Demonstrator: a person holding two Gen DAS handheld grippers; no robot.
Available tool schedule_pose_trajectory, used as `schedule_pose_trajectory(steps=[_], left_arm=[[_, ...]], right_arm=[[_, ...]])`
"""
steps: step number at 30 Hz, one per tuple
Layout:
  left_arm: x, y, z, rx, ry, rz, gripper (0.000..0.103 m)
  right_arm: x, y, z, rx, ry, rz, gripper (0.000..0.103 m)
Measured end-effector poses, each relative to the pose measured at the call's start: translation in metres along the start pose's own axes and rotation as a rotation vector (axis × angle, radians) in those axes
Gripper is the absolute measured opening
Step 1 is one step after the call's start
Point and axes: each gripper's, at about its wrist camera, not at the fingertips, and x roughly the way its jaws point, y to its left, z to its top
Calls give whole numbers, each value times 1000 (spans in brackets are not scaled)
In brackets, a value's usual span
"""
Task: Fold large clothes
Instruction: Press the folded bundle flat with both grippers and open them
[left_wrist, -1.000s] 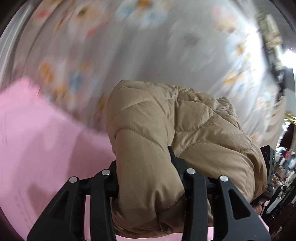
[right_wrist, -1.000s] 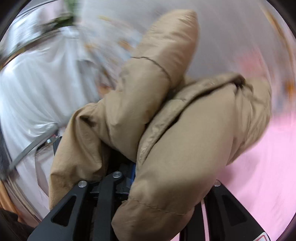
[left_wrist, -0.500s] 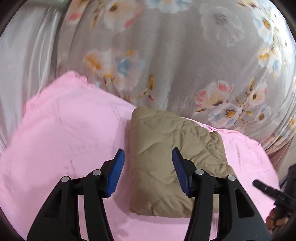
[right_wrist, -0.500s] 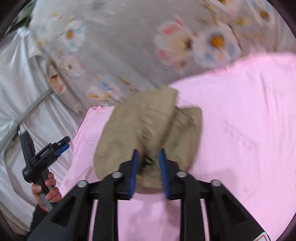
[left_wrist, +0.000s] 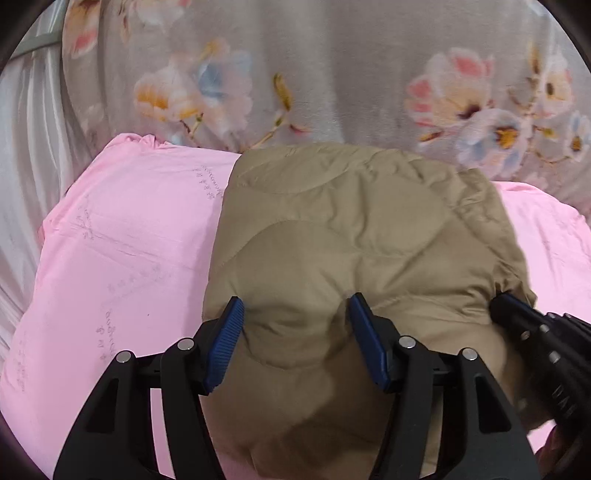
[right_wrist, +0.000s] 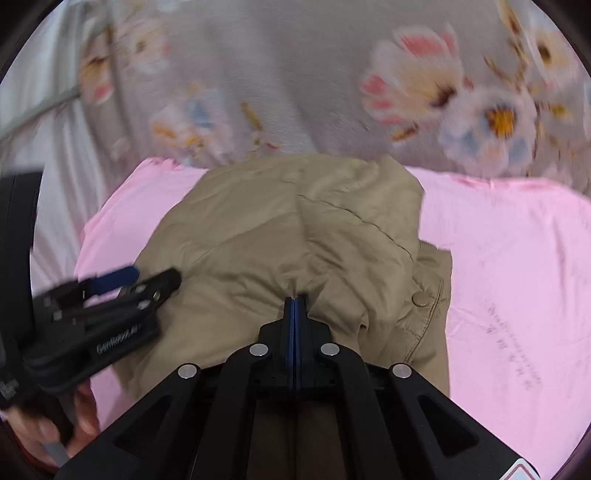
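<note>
Jacket (left_wrist: 354, 236), tan and quilted, lies folded into a thick bundle on the pink sheet (left_wrist: 125, 236), with its far edge close to the grey floral blanket (left_wrist: 332, 74) that rises behind the sheet.

Your left gripper (left_wrist: 297, 339) sits over the near part of the bundle. Its blue pads (left_wrist: 225, 347) stand well apart and have just been spreading further; a puffed ridge of the jacket bulges up between them. The left pad sits at the jacket's left edge and the right pad presses into a dent in the padding, but neither side pinches the cloth, so your left fingers are released around it, not gripping.

Your right gripper (right_wrist: 295, 301) has its two fingers closed flat against each other, with no gap visible between the blue pads. Their tips are pushed into a crease on the jacket's near side, where the cloth puckers toward them. Whether a thin fold is caught between them you cannot tell; the tips are partly buried in the crease.

In the right wrist view your left gripper (right_wrist: 122, 288) comes in from the left, resting at the jacket's left edge, with the hand (right_wrist: 48, 424) holding it low in the corner. A metal snap (right_wrist: 419, 298) shows on the jacket's right flap, just right of your closed fingers.
</note>
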Motion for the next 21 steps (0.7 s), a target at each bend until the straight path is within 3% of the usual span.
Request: schedule_pose_trajectory(steps=[6, 10, 12, 15, 18, 21], left_arm=[[40, -12, 2, 44, -107, 95, 73], [53, -14, -2, 63, -147, 95, 73], [57, -10, 0, 45, -133, 69, 75], [59, -9, 2, 39, -131, 65, 75], [53, -11, 0, 47, -131, 81, 78], [24, -11, -10, 83, -111, 101, 88]], right_arm=[[55, -18, -5, 50, -36, 31, 0], [71, -45, -7, 191, -22, 163, 0], [74, -49, -7, 215, -16, 185, 0], [72, -43, -6, 194, -23, 156, 0], [52, -25, -11, 130, -41, 62, 0], [11, -6, -25, 70, -76, -11, 12]])
